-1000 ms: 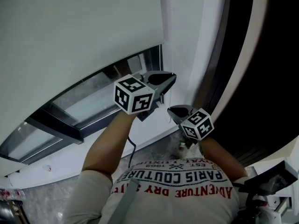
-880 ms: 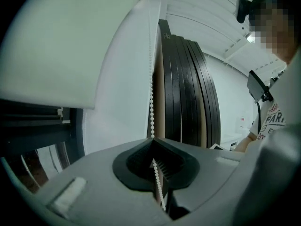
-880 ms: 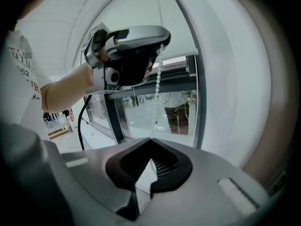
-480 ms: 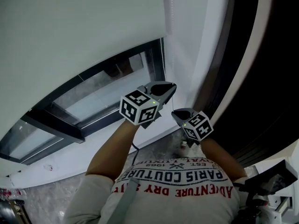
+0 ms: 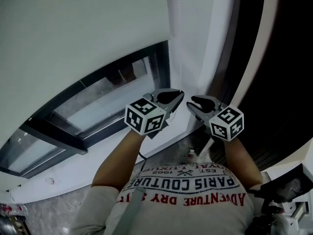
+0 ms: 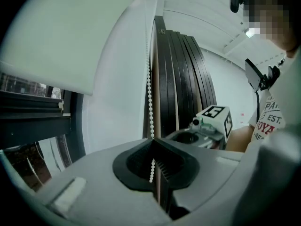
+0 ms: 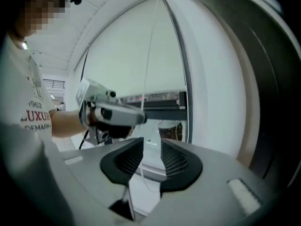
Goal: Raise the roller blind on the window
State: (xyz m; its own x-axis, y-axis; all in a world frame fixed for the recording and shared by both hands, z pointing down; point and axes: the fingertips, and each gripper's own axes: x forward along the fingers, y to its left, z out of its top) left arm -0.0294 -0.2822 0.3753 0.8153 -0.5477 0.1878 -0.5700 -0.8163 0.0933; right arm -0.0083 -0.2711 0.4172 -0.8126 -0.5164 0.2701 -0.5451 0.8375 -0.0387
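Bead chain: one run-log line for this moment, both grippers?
left gripper: shut on bead chain | right gripper: fingers just opening, chain in the gap, ungripped | blind: partly raised

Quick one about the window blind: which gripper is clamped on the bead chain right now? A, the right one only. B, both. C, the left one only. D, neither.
C: the left gripper has its jaws shut on the bead chain; the right gripper has just been opening its jaws, which stand apart with the chain running between them.
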